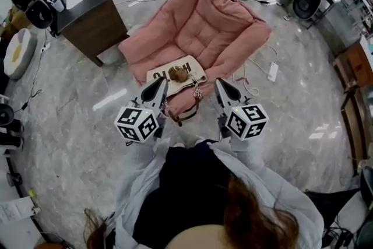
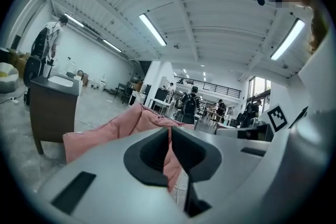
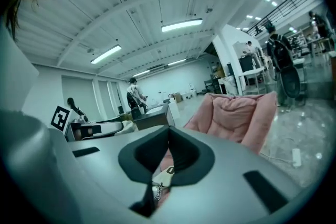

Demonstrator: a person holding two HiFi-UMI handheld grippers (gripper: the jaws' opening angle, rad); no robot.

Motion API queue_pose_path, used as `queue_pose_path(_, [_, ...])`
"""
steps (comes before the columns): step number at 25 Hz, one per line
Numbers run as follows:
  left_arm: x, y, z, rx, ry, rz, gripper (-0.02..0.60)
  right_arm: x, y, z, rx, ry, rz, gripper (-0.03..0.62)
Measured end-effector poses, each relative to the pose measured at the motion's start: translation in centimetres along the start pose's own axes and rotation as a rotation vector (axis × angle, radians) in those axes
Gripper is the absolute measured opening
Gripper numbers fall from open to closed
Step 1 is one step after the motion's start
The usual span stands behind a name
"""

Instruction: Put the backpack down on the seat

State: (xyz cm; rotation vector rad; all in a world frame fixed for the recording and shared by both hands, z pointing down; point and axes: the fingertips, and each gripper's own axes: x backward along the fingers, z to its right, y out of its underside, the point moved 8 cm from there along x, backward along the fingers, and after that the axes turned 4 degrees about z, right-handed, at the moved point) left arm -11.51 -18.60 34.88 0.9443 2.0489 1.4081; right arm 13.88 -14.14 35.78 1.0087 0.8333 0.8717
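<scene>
A cream backpack (image 1: pixel 189 69) with a brown plush charm (image 1: pixel 178 73) lies at the front edge of the pink cushioned chair's seat (image 1: pixel 215 20). Its dark strap (image 1: pixel 187 116) and a chain (image 1: pixel 197 92) hang over the chair's front. My left gripper (image 1: pixel 161 83) is at the bag's left corner, its jaws shut, and a dark strap (image 2: pixel 190 198) drops from under them in the left gripper view. My right gripper (image 1: pixel 221 84) is at the bag's right side, also shut, with a dark strap and chain (image 3: pixel 151 195) hanging below its jaws.
A dark wooden cabinet with a white basin top (image 1: pixel 93 14) stands left of the chair. Cables and a white power strip (image 1: pixel 272 72) lie on the marble floor to the right. Black office chairs (image 1: pixel 306 0) stand at the back right, wooden furniture (image 1: pixel 355 67) along the right.
</scene>
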Motion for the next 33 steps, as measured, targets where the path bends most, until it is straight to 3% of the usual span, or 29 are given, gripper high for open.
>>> queue_pose_path(3, [0.2,0.7,0.1,0.001,-0.01,-0.024,0.028,0.5,0.5,0.0,-0.007,-0.002,-0.012,0.008])
queue_pose_path(9, [0.7,1.9,0.3,0.013,-0.018,-0.067,0.028,1.0,1.4,-0.8,0.082,0.012,-0.073,0.008])
queue_pose_path(33, [2.2,3.0,0.1,0.051,-0.061,-0.107,0.028,2.0,2.9,-1.0,0.027,0.033,-0.101,0.008])
